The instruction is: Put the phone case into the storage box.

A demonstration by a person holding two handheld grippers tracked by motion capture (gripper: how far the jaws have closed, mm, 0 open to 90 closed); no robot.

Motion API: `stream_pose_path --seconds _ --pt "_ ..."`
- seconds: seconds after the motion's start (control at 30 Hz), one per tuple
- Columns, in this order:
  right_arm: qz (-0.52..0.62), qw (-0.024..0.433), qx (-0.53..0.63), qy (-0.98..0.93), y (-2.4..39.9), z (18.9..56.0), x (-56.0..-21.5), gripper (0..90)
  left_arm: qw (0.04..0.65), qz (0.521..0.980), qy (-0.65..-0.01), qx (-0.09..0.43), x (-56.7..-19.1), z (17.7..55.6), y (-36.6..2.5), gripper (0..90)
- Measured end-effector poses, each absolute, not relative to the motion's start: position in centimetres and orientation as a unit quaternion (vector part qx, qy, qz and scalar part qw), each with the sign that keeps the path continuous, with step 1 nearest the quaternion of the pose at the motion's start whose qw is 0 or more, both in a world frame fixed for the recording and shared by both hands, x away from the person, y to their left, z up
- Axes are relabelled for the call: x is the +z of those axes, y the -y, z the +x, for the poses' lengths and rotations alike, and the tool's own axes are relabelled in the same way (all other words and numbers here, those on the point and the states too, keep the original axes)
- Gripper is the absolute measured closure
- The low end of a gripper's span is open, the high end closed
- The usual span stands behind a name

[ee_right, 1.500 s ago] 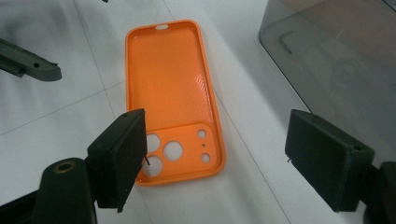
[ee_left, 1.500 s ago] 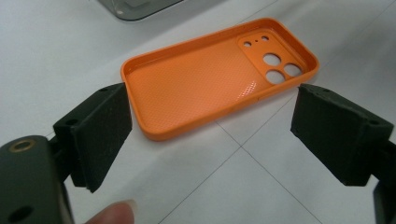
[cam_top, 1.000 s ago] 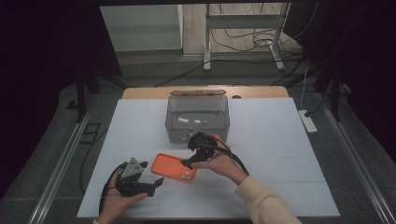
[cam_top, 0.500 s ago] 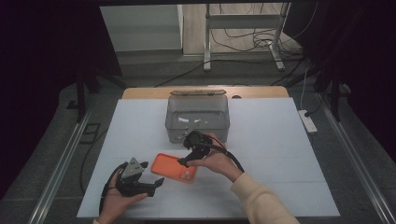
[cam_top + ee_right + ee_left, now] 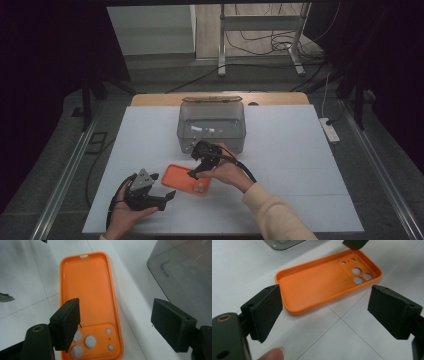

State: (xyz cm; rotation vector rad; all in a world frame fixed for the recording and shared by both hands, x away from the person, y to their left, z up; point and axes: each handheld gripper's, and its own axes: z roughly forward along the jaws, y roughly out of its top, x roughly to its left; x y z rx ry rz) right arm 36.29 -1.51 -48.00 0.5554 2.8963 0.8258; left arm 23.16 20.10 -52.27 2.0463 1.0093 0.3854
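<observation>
An orange phone case [image 5: 186, 179] lies inside-up on the white table top, its camera holes toward the right. My left gripper [image 5: 166, 198] is held just left of and nearer than the case, open, with nothing between its pads; in the left gripper view the case [image 5: 324, 282] lies beyond the open left gripper [image 5: 327, 311]. My right gripper [image 5: 196, 170] hovers over the case's camera end. In the right gripper view it [image 5: 117, 322] is open, its left pad [image 5: 66, 323] above the camera-hole end of the case [image 5: 87, 295], and nothing is gripped.
A smoky clear plastic box [image 5: 211, 127] stands just behind the case, close to the right gripper, and shows as a grey wall [image 5: 185, 272] on the right. The white mat [image 5: 300, 165] has bare room left and right. A power strip [image 5: 330, 130] lies at its right edge.
The right gripper has shifted slightly left, over the case's camera end. The left gripper and the case have stayed where they were.
</observation>
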Motion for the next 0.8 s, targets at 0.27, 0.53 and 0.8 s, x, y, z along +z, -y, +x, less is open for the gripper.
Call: stream_pose_path --seconds 0.27,0.53,0.8 --pt "0.18 0.033 0.26 -0.948 1.0 36.6 -48.5 26.9 0.403 0.809 -0.4 0.152 -52.3 23.2 -20.1 12.5" --pt "0.183 0.032 0.25 -0.95 0.6 36.9 -48.9 29.0 0.404 0.809 -0.4 0.152 -52.2 23.1 -20.2 12.5" --pt "0.183 0.034 0.235 -0.954 0.4 37.1 -49.5 31.5 0.404 0.809 -0.4 0.15 -52.2 23.2 -20.2 12.6"
